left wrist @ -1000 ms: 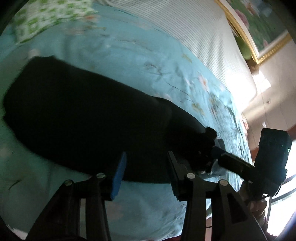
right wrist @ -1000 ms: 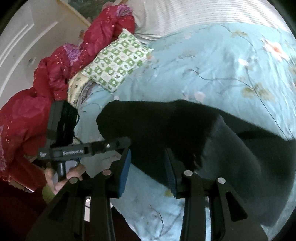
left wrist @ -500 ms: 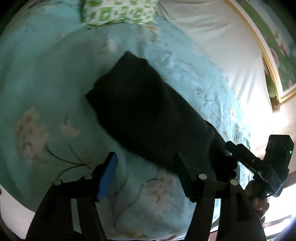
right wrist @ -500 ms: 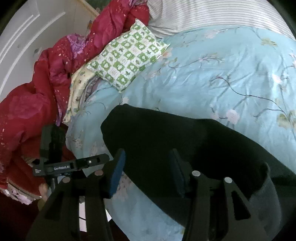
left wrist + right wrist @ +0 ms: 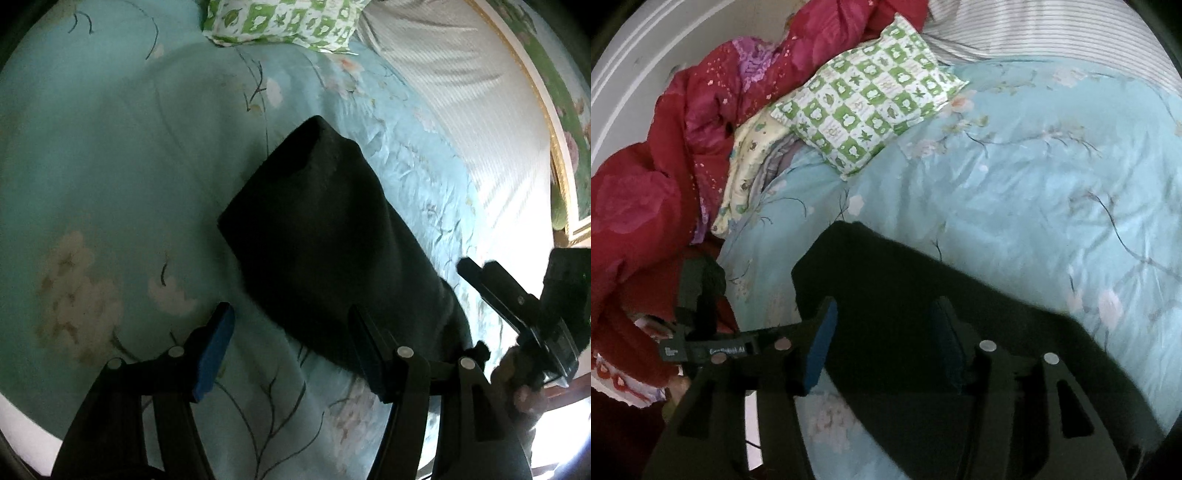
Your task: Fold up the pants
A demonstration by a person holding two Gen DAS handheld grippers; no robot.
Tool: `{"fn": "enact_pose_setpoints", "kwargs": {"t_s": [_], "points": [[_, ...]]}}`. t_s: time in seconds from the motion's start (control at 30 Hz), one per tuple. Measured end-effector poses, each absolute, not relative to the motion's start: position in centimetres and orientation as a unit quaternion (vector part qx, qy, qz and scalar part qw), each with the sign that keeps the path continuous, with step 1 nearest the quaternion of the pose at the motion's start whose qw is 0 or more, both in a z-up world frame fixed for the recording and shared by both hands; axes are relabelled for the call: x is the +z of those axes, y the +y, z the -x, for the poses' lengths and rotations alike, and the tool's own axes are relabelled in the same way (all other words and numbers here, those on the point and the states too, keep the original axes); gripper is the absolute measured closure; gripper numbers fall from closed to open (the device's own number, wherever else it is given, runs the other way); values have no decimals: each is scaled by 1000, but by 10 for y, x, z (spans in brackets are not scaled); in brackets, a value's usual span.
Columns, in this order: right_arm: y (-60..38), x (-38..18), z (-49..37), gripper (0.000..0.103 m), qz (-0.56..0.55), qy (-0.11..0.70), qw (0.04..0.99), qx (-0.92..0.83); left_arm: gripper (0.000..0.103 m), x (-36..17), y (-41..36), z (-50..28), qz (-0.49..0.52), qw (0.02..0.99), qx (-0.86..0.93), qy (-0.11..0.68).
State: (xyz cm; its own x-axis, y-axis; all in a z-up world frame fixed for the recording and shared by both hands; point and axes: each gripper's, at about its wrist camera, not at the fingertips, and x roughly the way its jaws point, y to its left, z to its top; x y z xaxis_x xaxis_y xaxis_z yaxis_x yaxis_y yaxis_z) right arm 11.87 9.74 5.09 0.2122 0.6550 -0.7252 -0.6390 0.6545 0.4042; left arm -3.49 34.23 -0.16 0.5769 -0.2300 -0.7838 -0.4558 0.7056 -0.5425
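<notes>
Since a second ago we have drawn both grippers back and up from the black pants (image 5: 325, 236), which then filled the left view and now sit smaller, folded into a long strip on the blue floral bedspread (image 5: 110, 155). Our left gripper (image 5: 291, 347) hangs spread and empty above the strip's near edge. Our right gripper (image 5: 882, 339) is likewise spread and empty above the pants (image 5: 923, 302). The strip's long axis runs from near the right gripper toward the green checked pillow (image 5: 868, 107).
</notes>
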Motion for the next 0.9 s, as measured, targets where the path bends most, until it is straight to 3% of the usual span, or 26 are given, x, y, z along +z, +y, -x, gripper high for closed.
{"fn": "enact_pose_setpoints", "kwargs": {"t_s": [0.5,0.7,0.77,0.9], "points": [[194,15,-180,45,91,519,704,476,40,-9,350,20,384,813,67,431],[227,1,-184,45,139,538,659,507,56,-10,352,18,380,815,76,431],[229,-3,-184,46,144,540,654,510,67,-10,353,18,378,815,82,432],[226,-4,-182,73,138,543,651,513,80,-8,353,17,371,820,79,429]]}}
